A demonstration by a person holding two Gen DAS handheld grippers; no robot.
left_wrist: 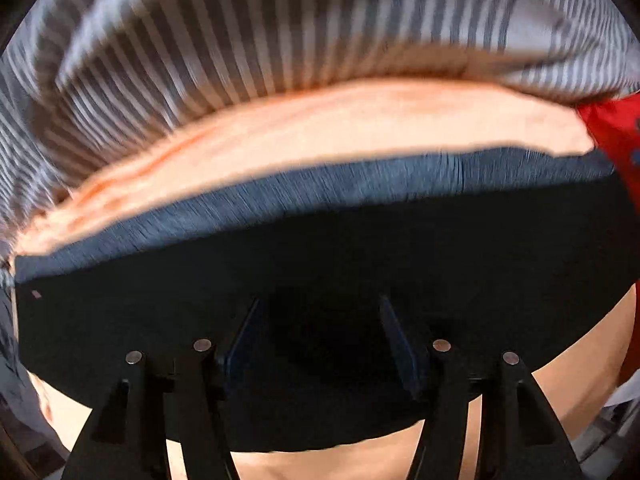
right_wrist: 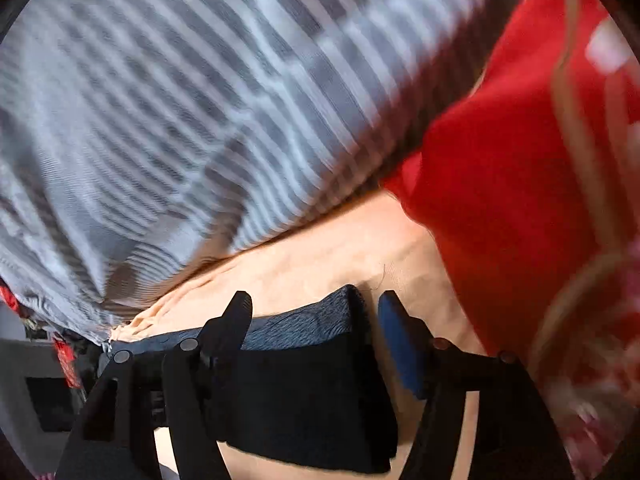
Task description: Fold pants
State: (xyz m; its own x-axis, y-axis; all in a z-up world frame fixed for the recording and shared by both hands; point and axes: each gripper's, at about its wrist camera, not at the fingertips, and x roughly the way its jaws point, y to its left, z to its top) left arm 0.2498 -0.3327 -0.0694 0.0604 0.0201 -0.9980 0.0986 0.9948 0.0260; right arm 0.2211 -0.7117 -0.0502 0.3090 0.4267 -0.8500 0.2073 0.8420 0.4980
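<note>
The pants (left_wrist: 320, 256) are black with a blue-grey ribbed waistband (left_wrist: 280, 204). They lie folded across a peach sheet (left_wrist: 320, 128). In the left wrist view my left gripper (left_wrist: 320, 320) sits low over the black cloth with its fingers (left_wrist: 394, 332) spread wide; nothing is pinched between them. In the right wrist view the folded pants (right_wrist: 304, 392) lie between the spread fingers (right_wrist: 400, 344) of my right gripper (right_wrist: 316, 312), at their right end near the waistband (right_wrist: 312, 320). The jaws stand apart on both.
A grey-and-white striped cloth (left_wrist: 240, 40) lies just beyond the pants, also in the right wrist view (right_wrist: 180, 100). A red patterned cloth (right_wrist: 520, 180) lies to the right, seen at the left wrist view's right edge (left_wrist: 616, 132). Both views are motion-blurred.
</note>
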